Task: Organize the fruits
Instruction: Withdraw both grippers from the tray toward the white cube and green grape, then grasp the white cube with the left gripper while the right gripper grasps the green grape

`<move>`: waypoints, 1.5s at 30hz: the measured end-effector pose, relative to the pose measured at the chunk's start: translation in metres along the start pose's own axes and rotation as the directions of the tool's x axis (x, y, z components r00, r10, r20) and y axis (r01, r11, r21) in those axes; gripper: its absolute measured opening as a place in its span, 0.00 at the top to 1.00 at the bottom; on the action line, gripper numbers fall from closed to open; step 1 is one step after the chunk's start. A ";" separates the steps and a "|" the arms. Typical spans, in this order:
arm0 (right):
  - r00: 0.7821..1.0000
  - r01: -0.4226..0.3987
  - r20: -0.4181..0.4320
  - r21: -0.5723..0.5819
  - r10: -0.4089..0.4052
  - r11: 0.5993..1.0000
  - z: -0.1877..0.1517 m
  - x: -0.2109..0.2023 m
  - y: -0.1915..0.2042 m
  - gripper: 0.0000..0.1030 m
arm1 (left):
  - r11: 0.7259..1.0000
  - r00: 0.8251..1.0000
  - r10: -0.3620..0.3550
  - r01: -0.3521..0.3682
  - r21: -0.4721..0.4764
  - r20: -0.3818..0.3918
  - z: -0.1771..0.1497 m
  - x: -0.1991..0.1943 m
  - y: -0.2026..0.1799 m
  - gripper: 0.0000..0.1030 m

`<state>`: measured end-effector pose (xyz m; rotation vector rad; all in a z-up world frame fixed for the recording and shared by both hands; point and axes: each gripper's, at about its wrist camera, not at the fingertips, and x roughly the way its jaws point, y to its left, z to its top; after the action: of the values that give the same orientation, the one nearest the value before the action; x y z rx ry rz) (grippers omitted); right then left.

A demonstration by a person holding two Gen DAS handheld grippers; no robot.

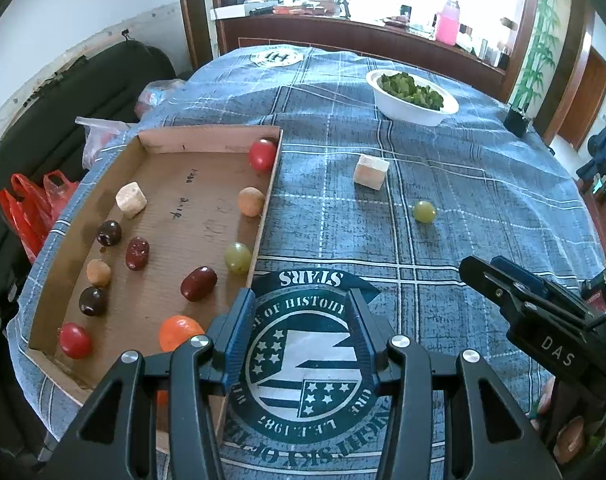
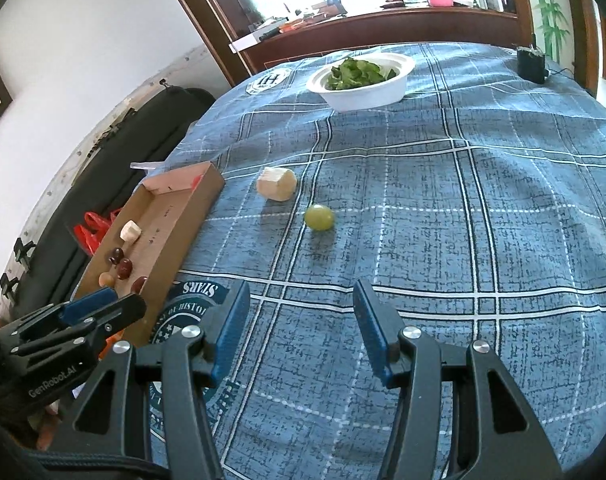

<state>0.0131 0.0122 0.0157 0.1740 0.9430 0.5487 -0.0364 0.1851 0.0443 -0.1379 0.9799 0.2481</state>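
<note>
A cardboard tray (image 1: 155, 142) lies on the left of the blue cloth and also shows in the right wrist view (image 2: 191, 216). It holds several fruits: red tomatoes (image 1: 262, 154), dark dates (image 1: 198, 283), a green grape (image 1: 237, 257), an orange (image 1: 179, 332) and a pale cube (image 1: 131, 199). On the cloth lie a loose green grape (image 1: 424, 211) (image 2: 319, 217) and a pale cube (image 1: 370, 171) (image 2: 277, 183). My left gripper (image 1: 301, 300) is open and empty beside the tray's near right wall. My right gripper (image 2: 301, 294) is open and empty, short of the loose grape.
A white bowl of greens (image 1: 413, 96) (image 2: 363, 76) stands at the table's far side. A small black box (image 2: 531, 65) sits at the far right edge. Red plastic bags (image 1: 31, 204) and a black case (image 1: 63, 100) lie left of the table.
</note>
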 end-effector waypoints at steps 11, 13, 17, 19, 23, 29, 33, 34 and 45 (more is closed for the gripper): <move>1.000 0.012 -0.020 -0.012 -0.012 1.000 0.015 0.024 -0.002 0.48 | 1.000 1.000 -0.014 0.014 0.005 -0.016 0.010 0.014 -0.004 0.55; 1.000 0.013 -0.018 -0.021 -0.013 1.000 0.018 0.028 -0.001 0.49 | 1.000 1.000 -0.018 0.019 0.008 -0.021 0.013 0.017 -0.006 0.55; 0.999 0.018 -0.033 -0.040 -0.020 0.999 0.028 0.041 0.001 0.54 | 1.000 0.999 -0.024 0.024 0.009 -0.027 0.021 0.024 -0.009 0.55; 0.998 0.025 -0.048 -0.062 -0.028 0.998 0.034 0.052 0.005 0.54 | 1.000 0.999 -0.025 0.025 0.009 -0.026 0.025 0.028 -0.010 0.55; 0.995 0.071 -0.061 -0.110 -0.078 0.991 0.045 0.076 0.010 0.61 | 0.999 0.999 -0.034 0.034 0.008 -0.034 0.039 0.040 -0.016 0.55; 0.996 0.058 -0.062 -0.053 -0.061 0.997 0.050 0.077 -0.008 0.77 | 0.998 0.997 -0.059 0.060 0.020 -0.053 0.070 0.068 -0.037 0.55; 1.000 0.027 0.003 0.010 -0.028 1.000 0.046 0.041 -0.024 0.77 | 0.999 0.996 -0.045 0.046 0.010 -0.080 0.088 0.094 -0.050 0.55; 1.000 0.023 0.012 0.022 -0.024 0.999 0.045 0.034 -0.027 0.77 | 0.999 0.995 -0.041 0.042 0.009 -0.086 0.091 0.101 -0.052 0.55; 0.999 -0.002 0.040 0.091 -0.002 0.996 0.020 -0.013 -0.041 0.77 | 0.997 0.998 -0.052 0.054 0.055 -0.038 0.091 0.113 -0.072 1.00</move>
<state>0.0388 -0.0271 0.0215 0.2656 0.9294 0.5011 0.1159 0.1530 0.0001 -0.1172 1.0167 0.1693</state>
